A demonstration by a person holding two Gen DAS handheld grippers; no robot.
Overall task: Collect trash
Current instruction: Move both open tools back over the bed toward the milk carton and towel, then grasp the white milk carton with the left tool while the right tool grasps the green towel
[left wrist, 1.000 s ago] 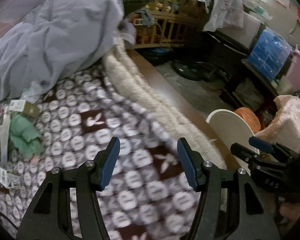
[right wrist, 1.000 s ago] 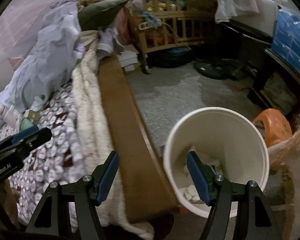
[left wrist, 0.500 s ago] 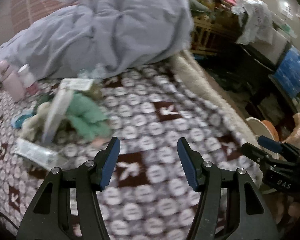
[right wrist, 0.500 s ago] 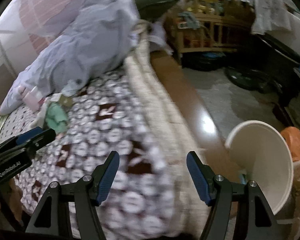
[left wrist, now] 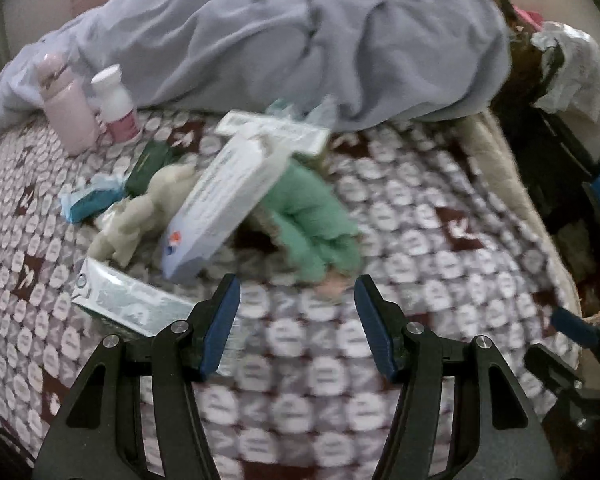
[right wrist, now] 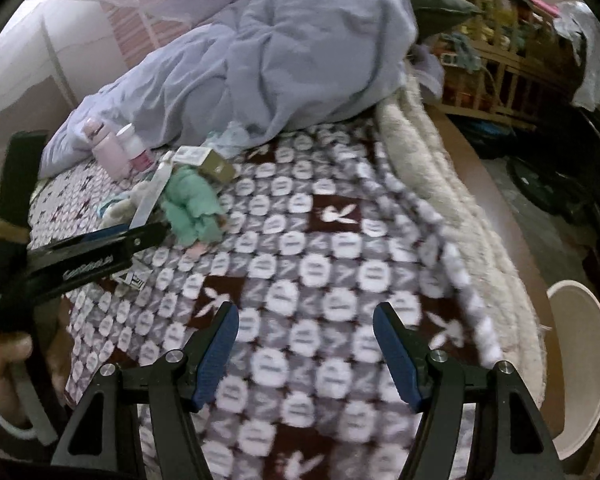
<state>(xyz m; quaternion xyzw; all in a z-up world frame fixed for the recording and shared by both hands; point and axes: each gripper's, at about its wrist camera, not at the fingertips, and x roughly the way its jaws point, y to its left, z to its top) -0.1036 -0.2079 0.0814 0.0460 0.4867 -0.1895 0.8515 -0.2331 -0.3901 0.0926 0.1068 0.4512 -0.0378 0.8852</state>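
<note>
A heap of litter lies on the patterned blanket (left wrist: 380, 216): a long white box (left wrist: 224, 200), a flat silvery packet (left wrist: 128, 300), a crumpled green cloth (left wrist: 312, 220), a beige wad (left wrist: 140, 212) and a blue wrapper (left wrist: 88, 200). My left gripper (left wrist: 296, 312) hangs open just in front of the heap, nothing between its fingers. In the right wrist view the same green cloth (right wrist: 192, 204) sits far left, and my right gripper (right wrist: 304, 344) is open over bare blanket. The white bin (right wrist: 580, 364) stands at the right, beside the bed.
A grey-blue duvet (left wrist: 300, 40) is bunched behind the heap. Two pink-and-white bottles (left wrist: 92, 104) stand at the back left. A fluffy cream bed edge (right wrist: 452, 184), a wooden cot (right wrist: 496, 64) and dark furniture line the right. A hand (right wrist: 4, 360) holds the left tool.
Both views have swung left from the floor and bin onto the bed. The litter heap now lies just ahead of the left gripper; the bin has slid to the right view's edge.
</note>
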